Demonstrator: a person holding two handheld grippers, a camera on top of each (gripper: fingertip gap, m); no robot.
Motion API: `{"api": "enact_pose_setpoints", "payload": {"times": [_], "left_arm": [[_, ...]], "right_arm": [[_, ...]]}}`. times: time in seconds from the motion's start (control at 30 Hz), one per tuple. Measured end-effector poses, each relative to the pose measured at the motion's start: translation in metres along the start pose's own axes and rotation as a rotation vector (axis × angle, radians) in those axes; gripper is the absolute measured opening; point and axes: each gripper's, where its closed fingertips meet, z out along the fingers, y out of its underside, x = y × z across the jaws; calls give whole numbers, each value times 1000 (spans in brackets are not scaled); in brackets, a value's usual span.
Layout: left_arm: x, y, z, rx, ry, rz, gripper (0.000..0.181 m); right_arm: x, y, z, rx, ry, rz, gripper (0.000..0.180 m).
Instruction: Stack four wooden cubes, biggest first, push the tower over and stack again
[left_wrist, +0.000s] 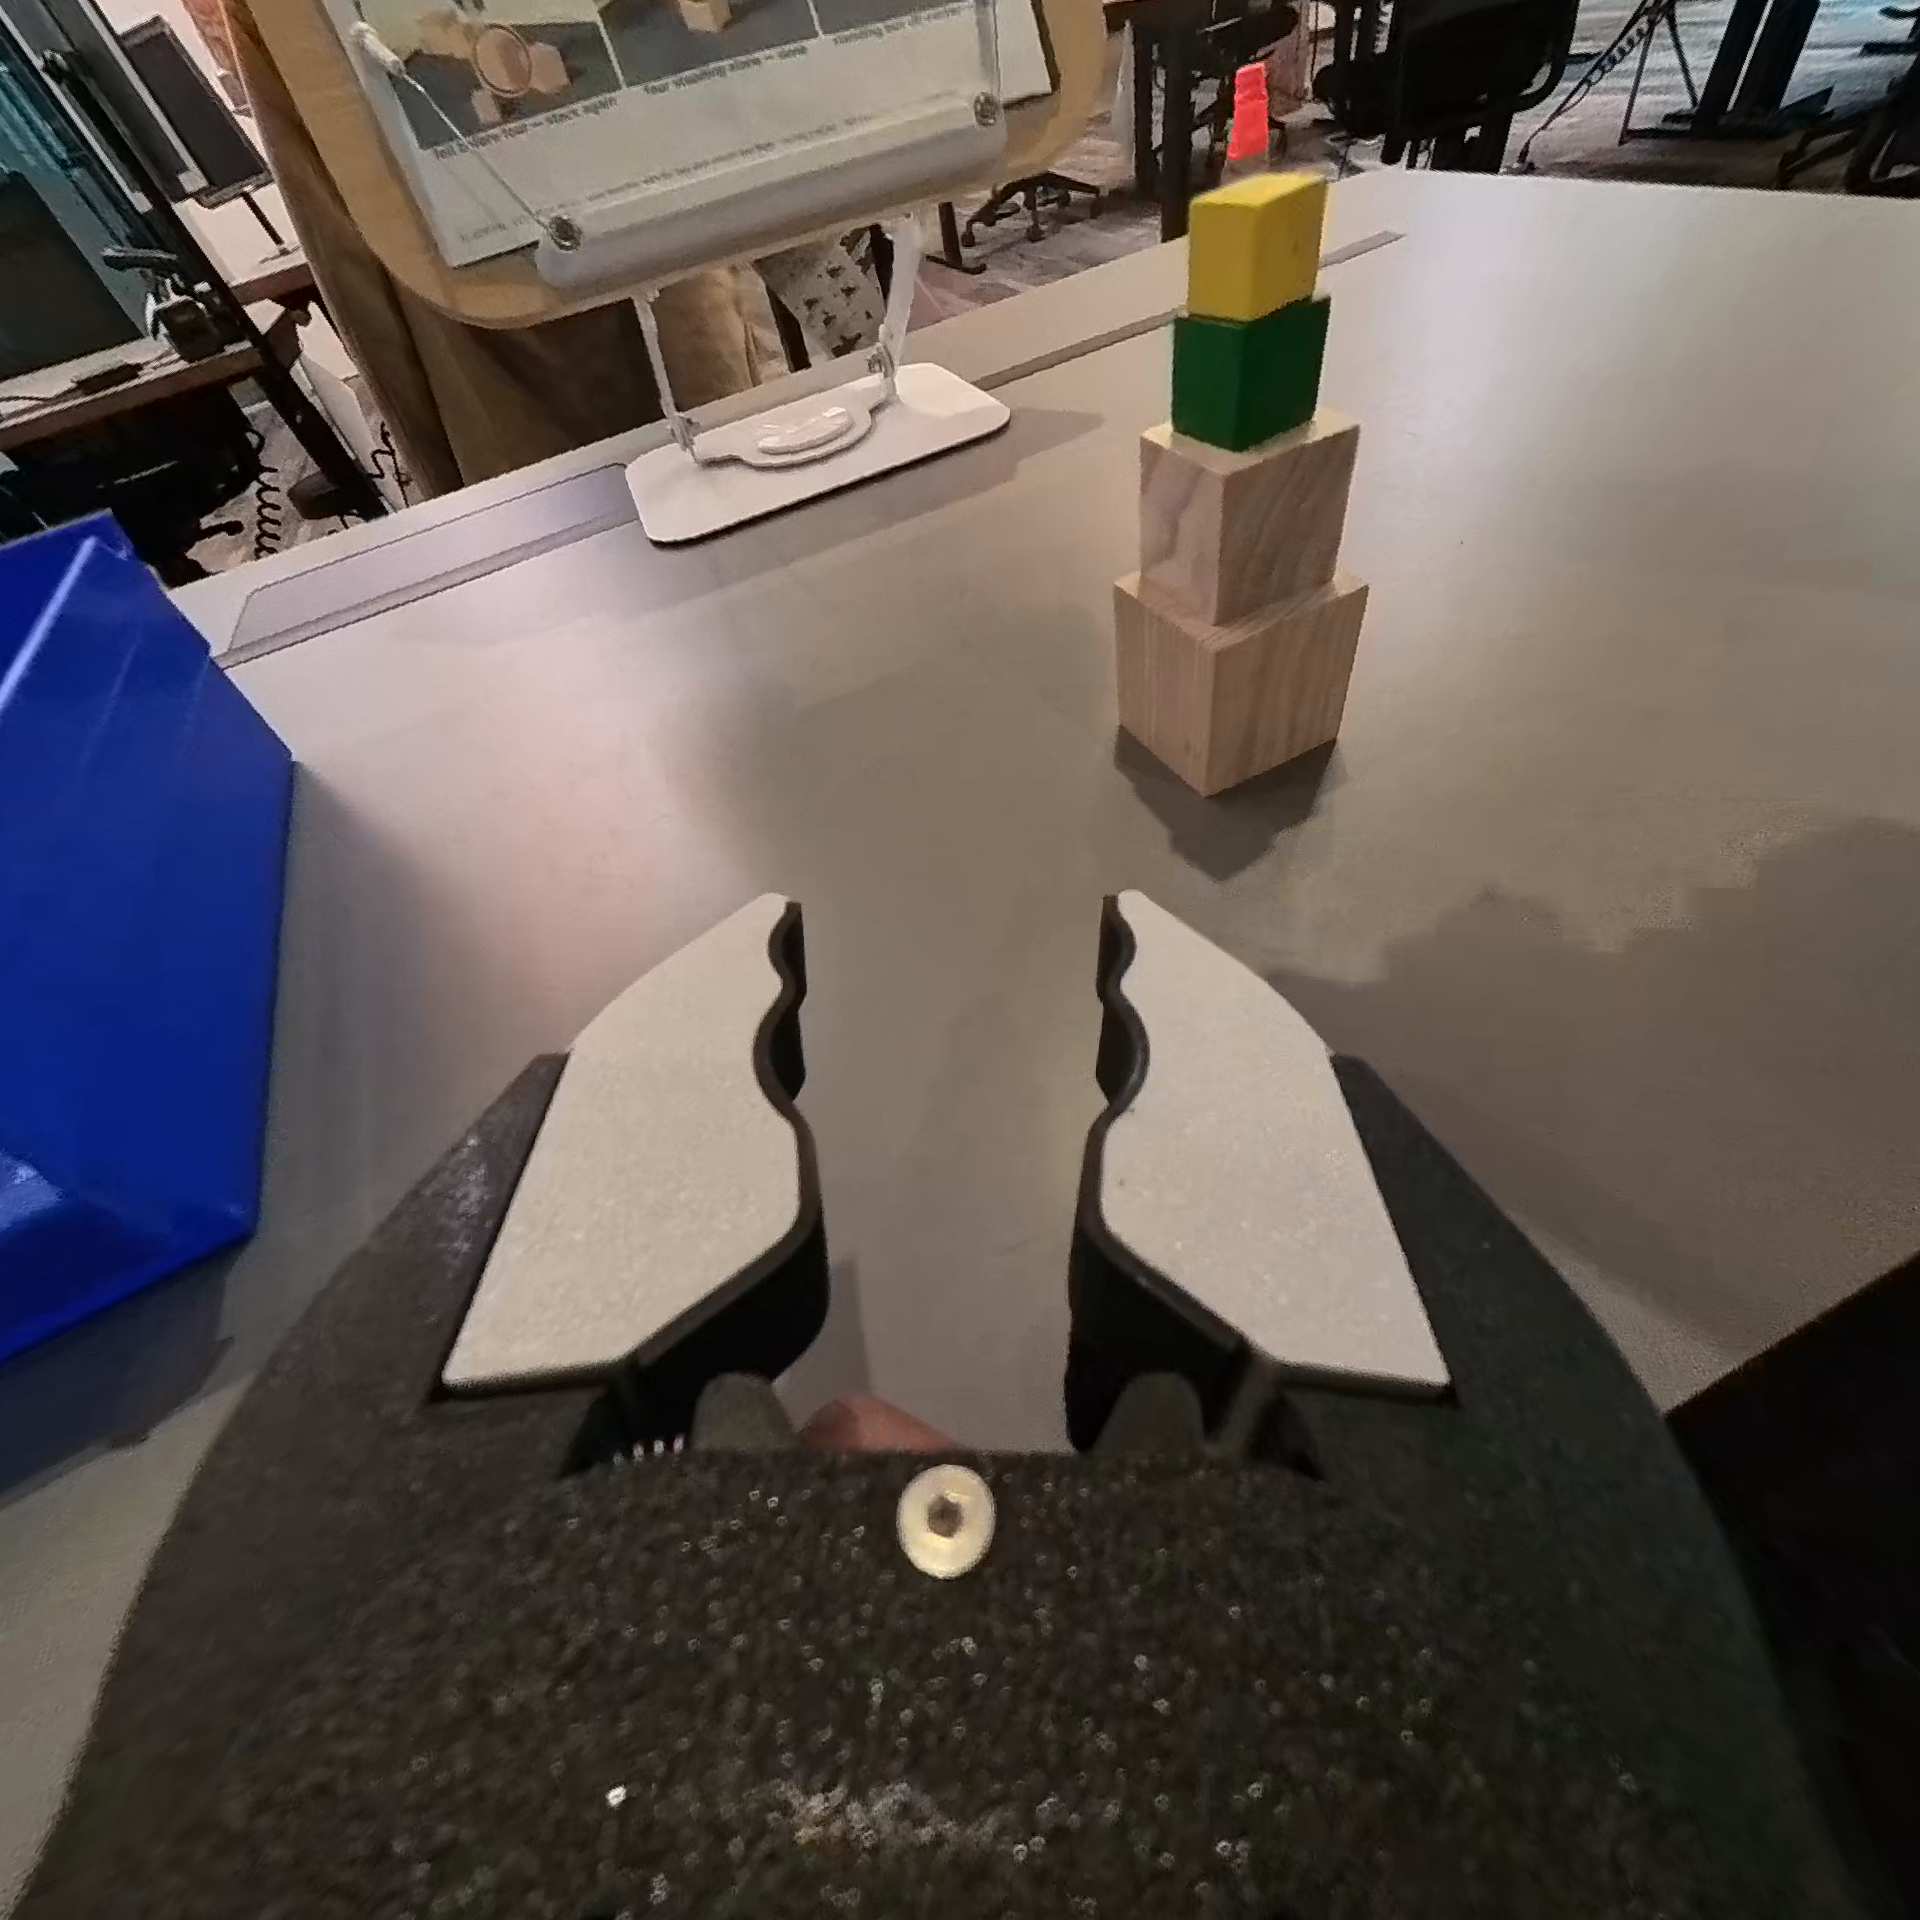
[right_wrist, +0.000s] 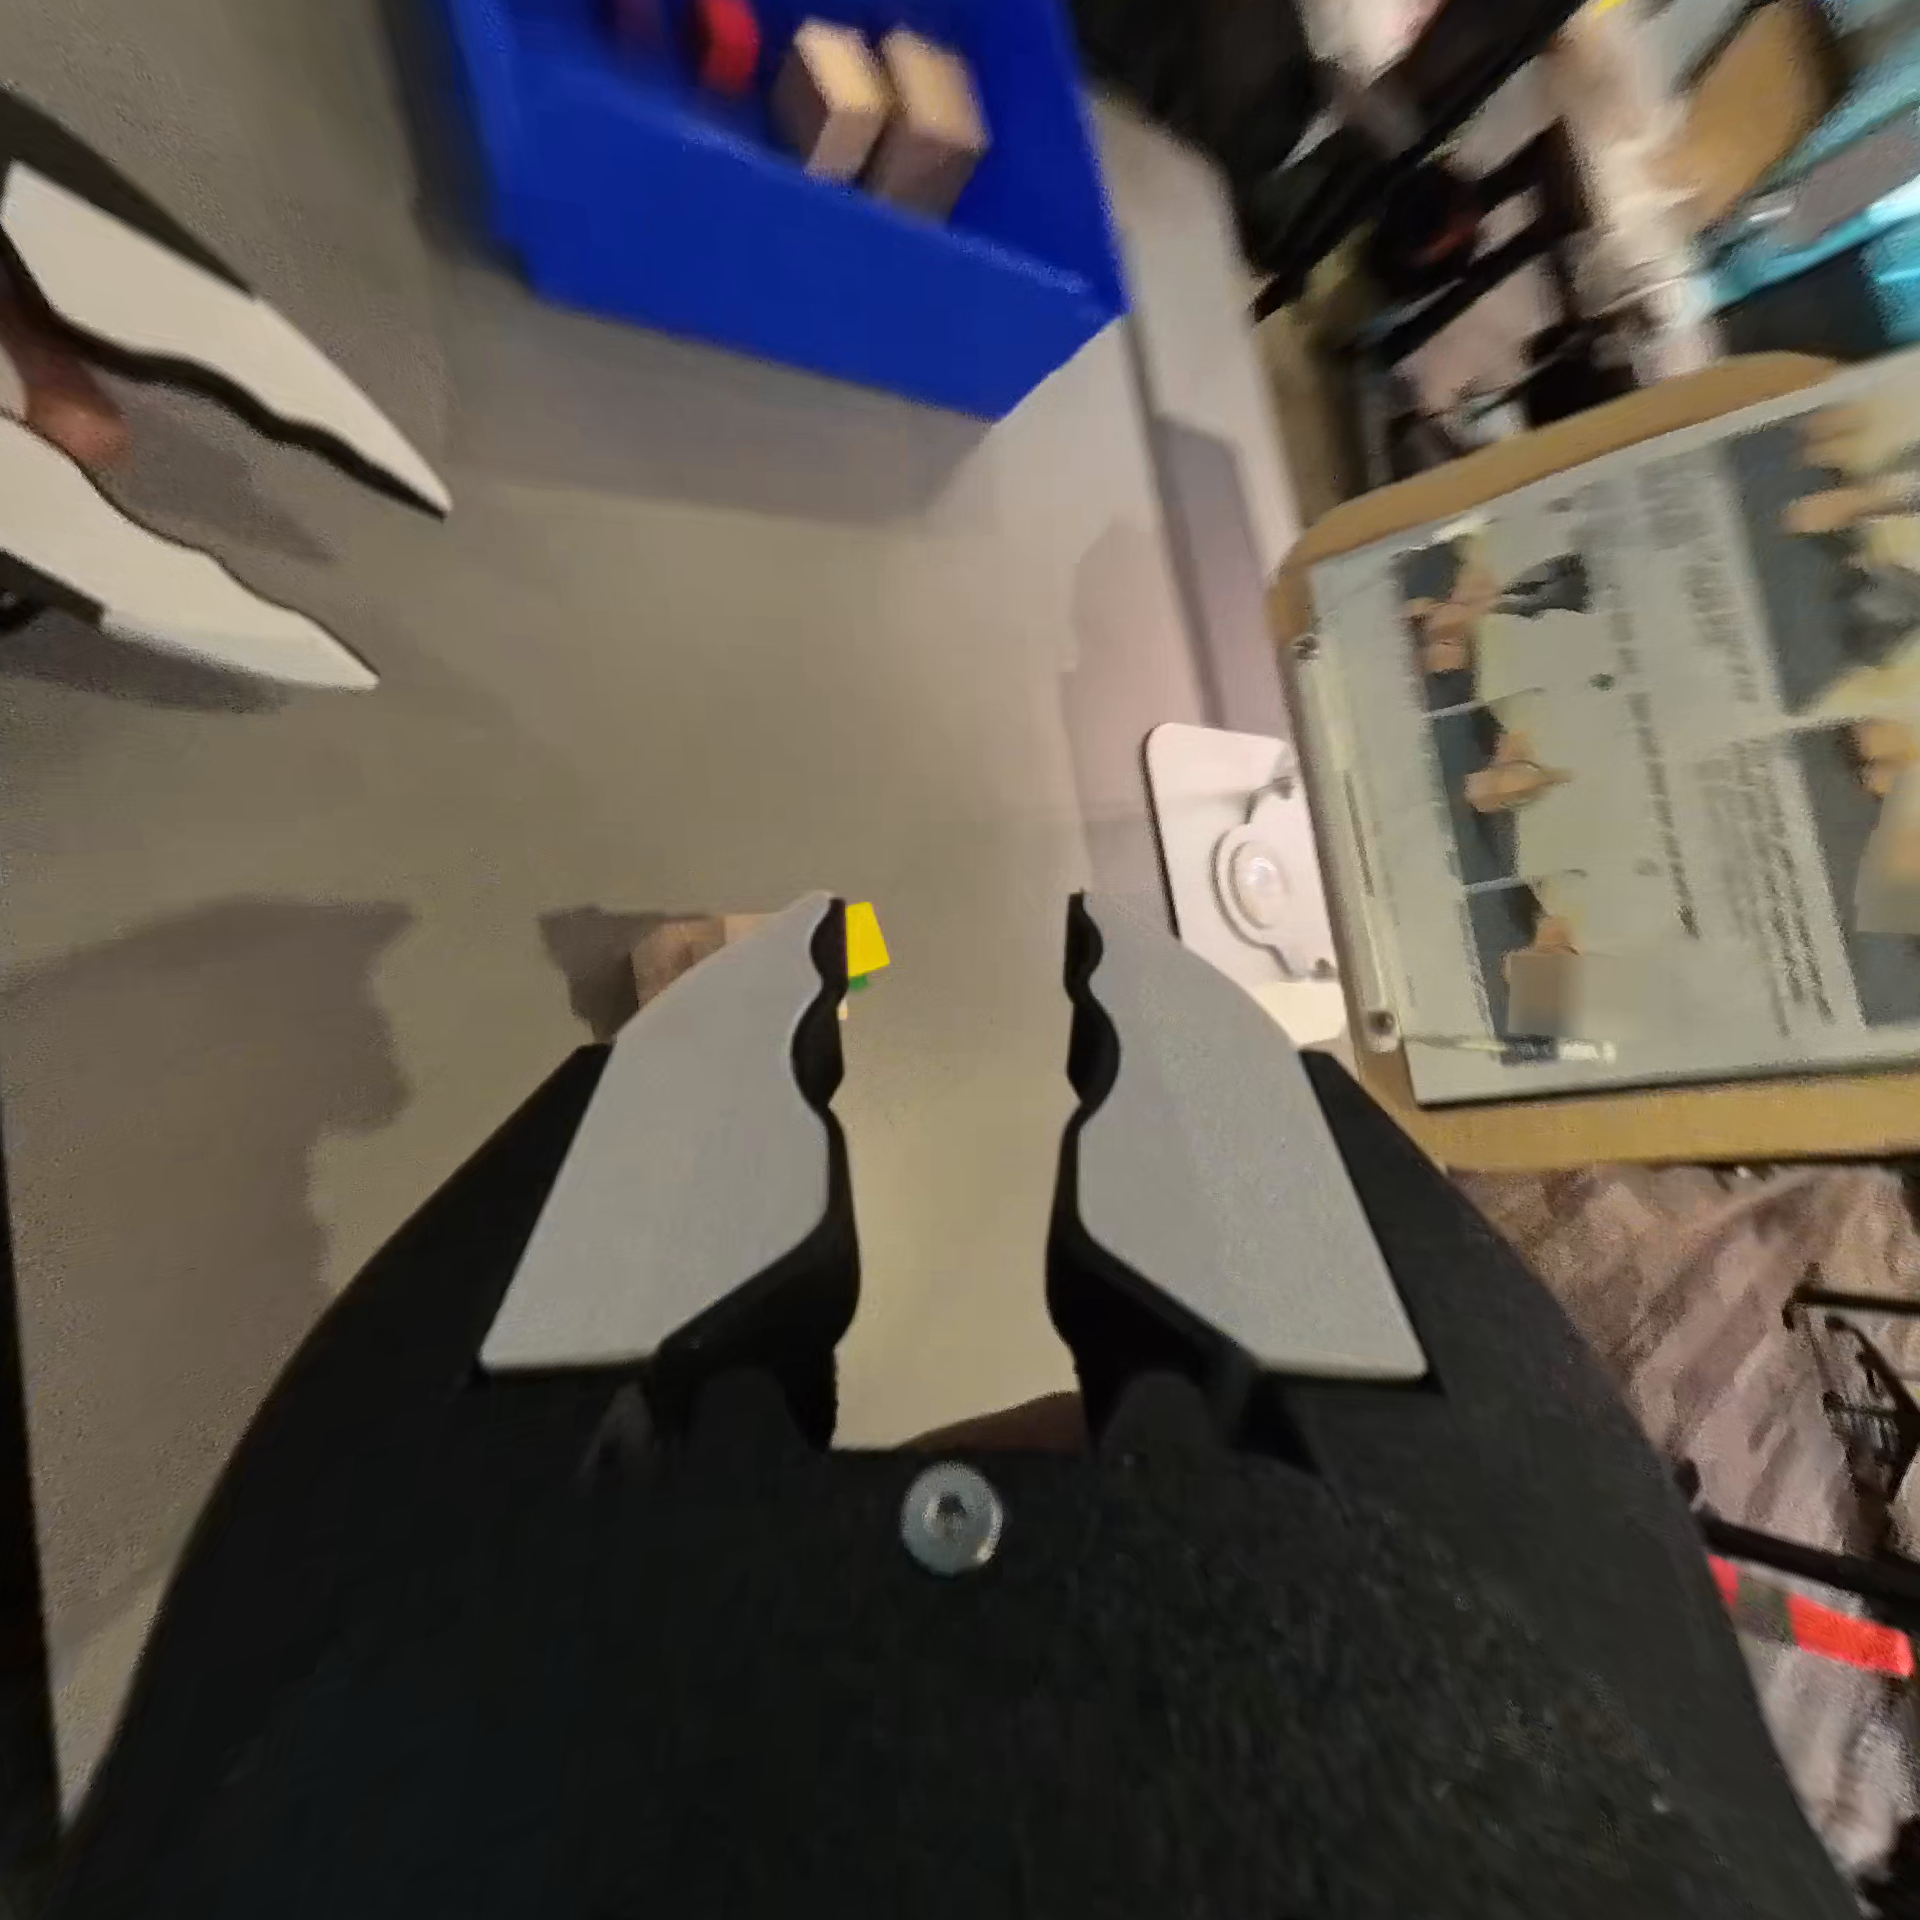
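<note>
A tower of four cubes stands on the grey table (left_wrist: 831, 727): a big plain wooden cube (left_wrist: 1236, 686) at the bottom, a smaller plain wooden cube (left_wrist: 1242, 525) on it, a green cube (left_wrist: 1247, 374), and a yellow cube (left_wrist: 1257, 249) on top. My left gripper (left_wrist: 951, 914) is open and empty, near and to the left of the tower. My right gripper (right_wrist: 951, 909) is open and empty, high above the tower. Its left finger hides most of the tower; a sliver of the yellow cube (right_wrist: 864, 935) shows. The left gripper (right_wrist: 405, 592) also shows at the right wrist view's left edge.
A blue bin (left_wrist: 114, 914) stands at the table's left; the right wrist view shows the blue bin (right_wrist: 790, 249) holding wooden blocks (right_wrist: 883, 114). A white stand (left_wrist: 821, 447) with an instruction sheet (left_wrist: 675, 104) is at the back. Chairs and desks lie beyond. The gap from one gripper's tips to the other's is roughly 20 cm. Between my right fingertips and the yellow cube (left_wrist: 1257, 249) there is roughly 9 cm.
</note>
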Motion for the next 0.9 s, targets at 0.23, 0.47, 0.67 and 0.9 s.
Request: {"api": "enact_pose_setpoints", "payload": {"times": [0.23,0.47,0.67,0.9], "left_arm": [[-9,-2,5,-7,-19,-38,54],[-1,-10,11,2,1,-34,53],[5,-14,11,14,16,-20,53],[7,-19,5,31,32,-3,53]], "right_arm": [[-89,87,13,38,152,330,42],[-129,138,24,-38,178,526,42],[-128,126,34,-34,132,439,27],[-269,36,15,137,-687,-27,0]]}}
